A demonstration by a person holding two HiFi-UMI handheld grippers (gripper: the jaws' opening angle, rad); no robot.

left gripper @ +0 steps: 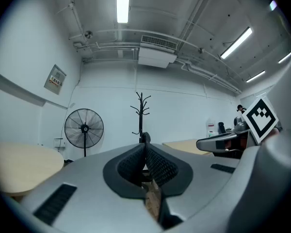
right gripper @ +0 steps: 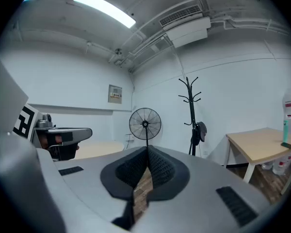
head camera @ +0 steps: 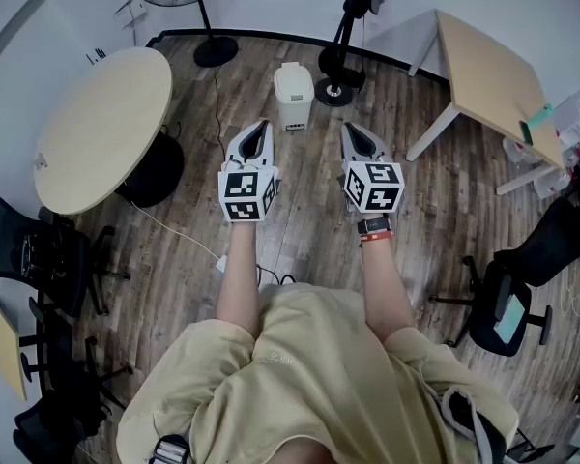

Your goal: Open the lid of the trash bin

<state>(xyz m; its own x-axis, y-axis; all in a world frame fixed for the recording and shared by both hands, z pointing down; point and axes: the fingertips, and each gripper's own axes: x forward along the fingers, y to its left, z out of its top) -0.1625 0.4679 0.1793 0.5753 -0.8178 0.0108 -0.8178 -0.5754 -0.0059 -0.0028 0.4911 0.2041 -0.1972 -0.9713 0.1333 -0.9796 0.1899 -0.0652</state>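
Observation:
A small white trash bin with its lid down stands on the wood floor ahead of me, in the head view only. My left gripper is held just short of it and a little left, jaws shut with nothing between them. My right gripper hangs to the bin's right, also shut and empty. In the left gripper view the left gripper's tips meet and point level across the room. The right gripper's tips meet the same way in the right gripper view. The bin is hidden below both gripper views.
A round wooden table stands at left, a rectangular desk at right. A standing fan and a coat rack base flank the bin at the wall. Black office chairs sit at both sides. A white cable runs across the floor.

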